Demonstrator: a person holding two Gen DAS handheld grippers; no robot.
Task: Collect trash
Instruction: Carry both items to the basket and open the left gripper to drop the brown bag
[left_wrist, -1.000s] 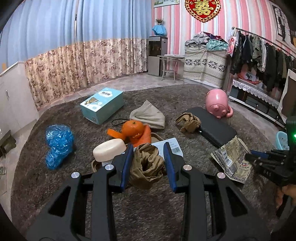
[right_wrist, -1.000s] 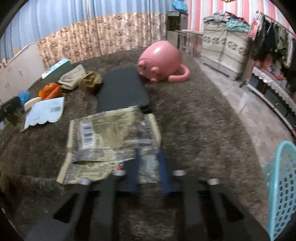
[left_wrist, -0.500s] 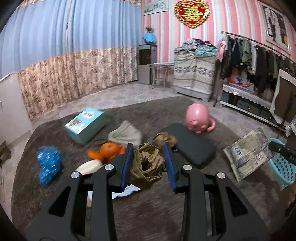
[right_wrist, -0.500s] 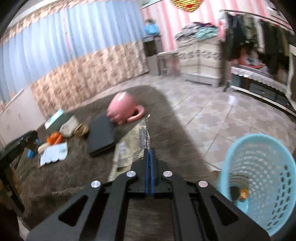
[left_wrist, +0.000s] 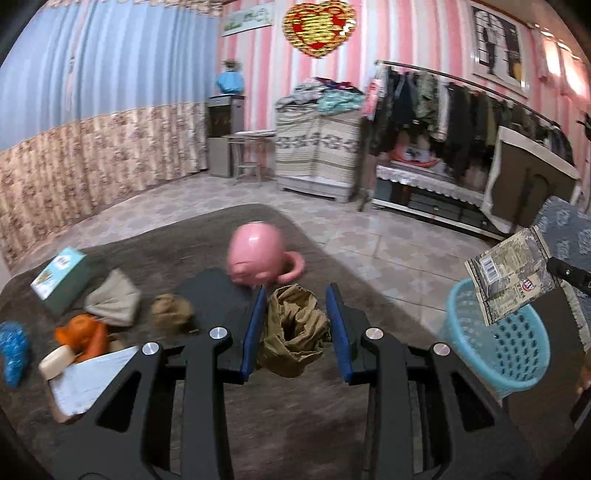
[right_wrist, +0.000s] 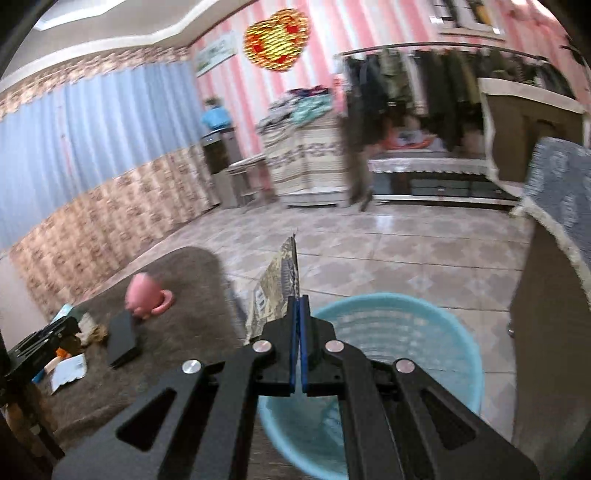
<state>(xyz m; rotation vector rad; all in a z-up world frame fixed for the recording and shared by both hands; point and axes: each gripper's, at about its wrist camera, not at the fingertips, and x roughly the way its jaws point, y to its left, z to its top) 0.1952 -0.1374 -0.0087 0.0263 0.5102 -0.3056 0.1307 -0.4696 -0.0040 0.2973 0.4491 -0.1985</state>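
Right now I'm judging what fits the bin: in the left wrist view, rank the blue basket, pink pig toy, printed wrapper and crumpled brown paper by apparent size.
1. blue basket
2. printed wrapper
3. pink pig toy and crumpled brown paper: alike; the paper is nearer the camera, so I won't rank them.

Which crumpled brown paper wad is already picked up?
The brown wad clamped in the left tool; the other brown wad lies on the rug beside the dark pad.

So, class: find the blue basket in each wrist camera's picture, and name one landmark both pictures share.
Left wrist view: the blue basket stands at the right edge, below the held wrapper.
Right wrist view: the basket sits bottom centre, under the right gripper.
Shared landmark: the pink pig.
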